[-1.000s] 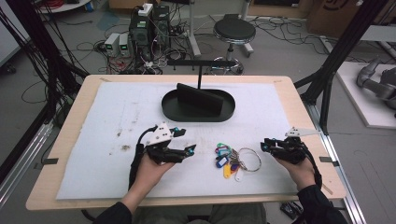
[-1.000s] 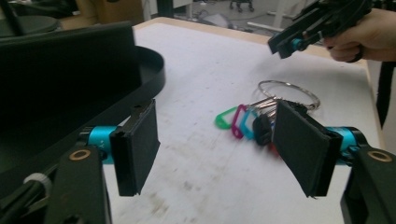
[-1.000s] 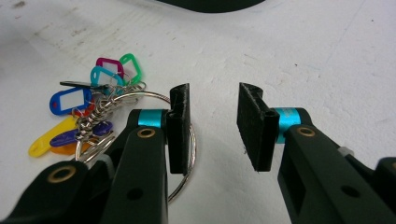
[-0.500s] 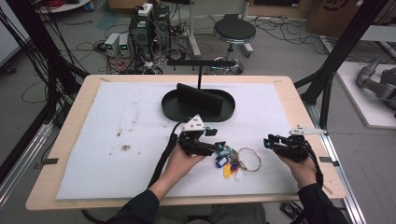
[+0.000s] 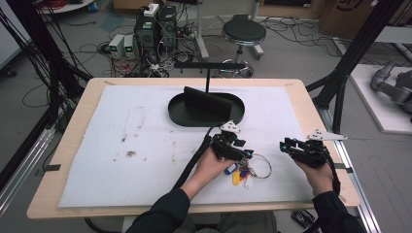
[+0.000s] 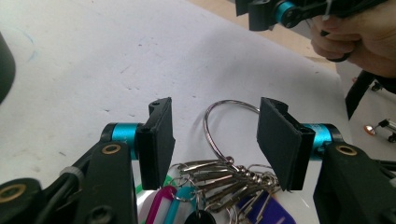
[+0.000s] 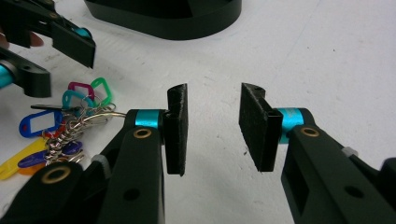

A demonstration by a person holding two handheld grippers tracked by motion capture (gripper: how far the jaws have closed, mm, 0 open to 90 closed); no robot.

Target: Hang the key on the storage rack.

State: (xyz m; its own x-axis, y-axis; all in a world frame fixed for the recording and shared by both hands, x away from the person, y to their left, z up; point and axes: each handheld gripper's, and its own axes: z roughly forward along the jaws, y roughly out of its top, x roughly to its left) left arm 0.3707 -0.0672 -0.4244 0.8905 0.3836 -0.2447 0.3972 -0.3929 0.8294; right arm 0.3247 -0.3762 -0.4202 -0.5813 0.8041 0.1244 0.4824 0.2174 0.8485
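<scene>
Nearest the person, the key bunch [image 5: 243, 170] lies on the white mat [image 5: 121, 160], just in front of the table's near edge, between the two hands. Its coloured tags [image 6: 175, 205] fan toward the person; the big metal ring [image 6: 224, 126] lies flat at the far-right end, so the bunch's long axis runs from the near tags out to the ring.

The left gripper [image 5: 233, 150] is right over the bunch, much the nearer of the two. In the left gripper view the clips and ring base sit between its jaws, which straddle the bunch's neck but do not press on it: a gap shows on both sides, so nothing is held yet. The jaws have just been closing, with the bunch between them.

The right gripper [image 5: 296, 148] hovers apart to the right, jaws parted over bare mat; in the right gripper view the bunch lies off to its left, outside the jaws.

Farther off, the black tray [image 5: 204, 109] with its upright stand sits mid-table, untouched.

Versus a second ago: the left hand has swung from left of the keys to directly over them; the right hand hasn't budged, and the keys lie as before.
</scene>
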